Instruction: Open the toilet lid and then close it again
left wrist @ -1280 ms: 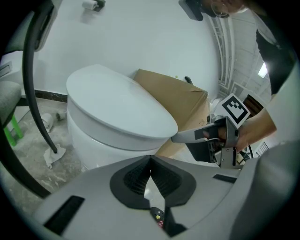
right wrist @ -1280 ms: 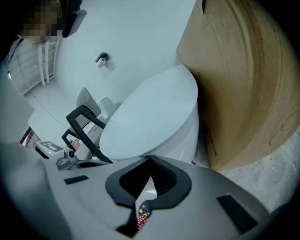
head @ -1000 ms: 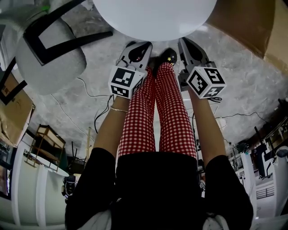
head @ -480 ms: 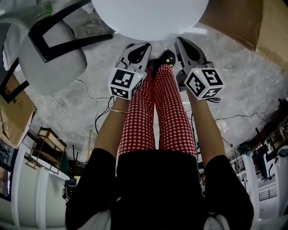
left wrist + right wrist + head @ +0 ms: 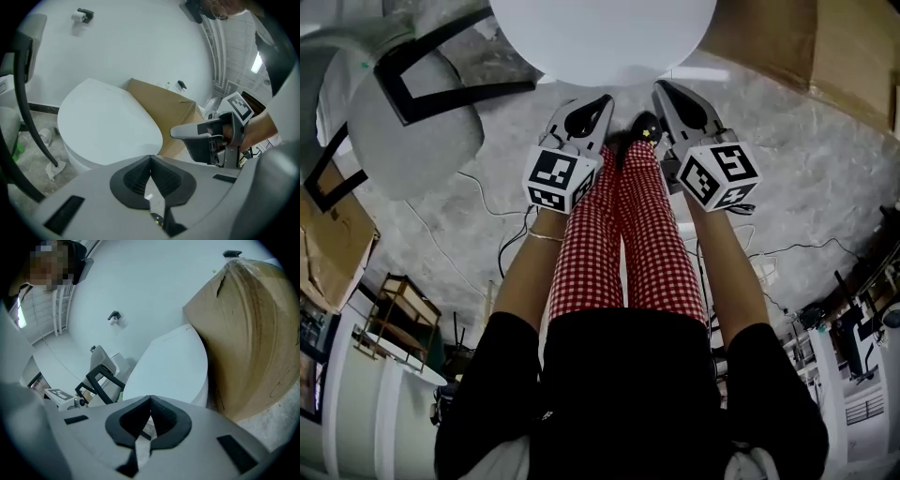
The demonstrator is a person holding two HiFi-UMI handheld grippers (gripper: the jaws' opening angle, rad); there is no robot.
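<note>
**Lid down, both claws clenched on nothing**

The toilet lid (image 5: pixel 605 37) lies flat over the bowl, which fits either a lid waiting to go up or one shut again. The left claw (image 5: pixel 602 101) and right claw (image 5: pixel 664 89) hover near its front rim, tips pressed together and empty. If the lid is lifted, the tips could slide off the glossy rim and let it slam.
</note>
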